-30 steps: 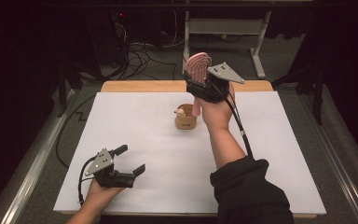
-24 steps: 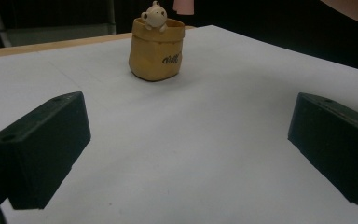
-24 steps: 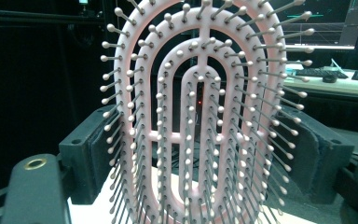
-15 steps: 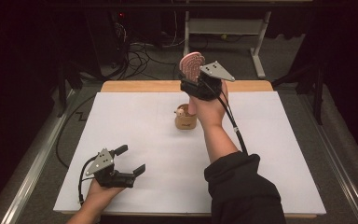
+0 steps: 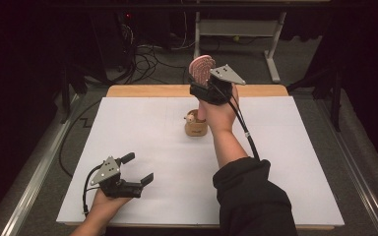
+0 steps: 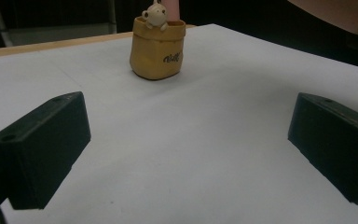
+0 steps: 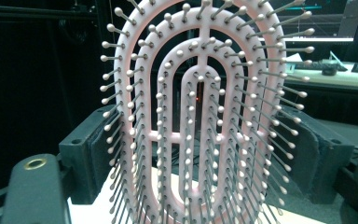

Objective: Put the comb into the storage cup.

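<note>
A pink vented hairbrush point(image 5: 202, 69) stands upright, bristles toward the camera in the right gripper view, where its head point(image 7: 196, 116) sits between the two black jaws. My right gripper point(image 5: 203, 91) is shut on it, held above a small yellow cup point(image 5: 196, 129) at the table's middle back. The cup point(image 6: 157, 51) has a little bear figure point(image 6: 154, 16) on its rim, and the brush's pink handle point(image 6: 170, 7) rises just behind it. Whether the handle is inside the cup I cannot tell. My left gripper point(image 5: 139, 168) rests near the front left, open, nothing between its jaws.
A white sheet point(image 5: 142, 128) covers the table, with a wooden strip point(image 5: 147, 91) along the far edge. Cables point(image 5: 147, 59) and a metal stand point(image 5: 270, 49) lie on the dark floor beyond. A person's sleeved right forearm point(image 5: 248, 196) crosses the near right.
The right hand has carried the brush a little to the left and down, over the yellow cup. The left gripper has stayed put.
</note>
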Action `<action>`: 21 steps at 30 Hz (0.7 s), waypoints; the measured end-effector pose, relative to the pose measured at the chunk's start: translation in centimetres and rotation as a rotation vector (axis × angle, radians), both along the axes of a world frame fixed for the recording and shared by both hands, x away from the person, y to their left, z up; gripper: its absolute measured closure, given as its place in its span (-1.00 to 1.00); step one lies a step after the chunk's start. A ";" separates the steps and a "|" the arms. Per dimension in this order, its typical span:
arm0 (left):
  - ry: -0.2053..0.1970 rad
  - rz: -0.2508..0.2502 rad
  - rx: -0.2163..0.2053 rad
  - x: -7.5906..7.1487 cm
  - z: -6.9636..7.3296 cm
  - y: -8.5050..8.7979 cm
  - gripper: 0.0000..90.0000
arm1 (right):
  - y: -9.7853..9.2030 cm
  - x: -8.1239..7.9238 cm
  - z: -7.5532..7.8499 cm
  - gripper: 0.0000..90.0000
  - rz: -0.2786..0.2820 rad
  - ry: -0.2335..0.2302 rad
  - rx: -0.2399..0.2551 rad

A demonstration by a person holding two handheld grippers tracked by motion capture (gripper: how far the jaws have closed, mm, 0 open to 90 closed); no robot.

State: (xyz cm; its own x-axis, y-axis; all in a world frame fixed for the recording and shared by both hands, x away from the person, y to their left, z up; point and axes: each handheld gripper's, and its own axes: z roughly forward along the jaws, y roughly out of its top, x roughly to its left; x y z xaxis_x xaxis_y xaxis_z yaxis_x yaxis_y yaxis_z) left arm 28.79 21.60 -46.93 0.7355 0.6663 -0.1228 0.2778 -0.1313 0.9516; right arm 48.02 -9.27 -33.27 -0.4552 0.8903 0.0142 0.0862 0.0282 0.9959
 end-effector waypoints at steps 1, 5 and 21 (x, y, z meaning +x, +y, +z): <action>0.000 0.000 0.000 0.0 0.0 0.0 -1.00 | 0.0 0.1 -0.1 -0.55 -0.001 0.004 0.002; 0.000 -0.001 0.000 0.0 0.0 0.0 -1.00 | 0.1 0.3 -0.6 -0.55 0.004 0.017 -0.008; -0.001 -0.002 0.002 -0.1 0.0 0.0 -1.00 | 0.5 0.8 -2.2 -0.55 0.001 0.059 -0.017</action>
State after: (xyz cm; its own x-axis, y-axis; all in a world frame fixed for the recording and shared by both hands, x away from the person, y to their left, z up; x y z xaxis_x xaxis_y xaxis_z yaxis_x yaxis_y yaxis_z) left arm 28.73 21.59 -46.91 0.7368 0.6653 -0.1205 0.2767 -0.1341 0.9516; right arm 48.83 -8.82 -35.49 -0.4553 0.8900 0.0260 0.1442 0.0449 0.9885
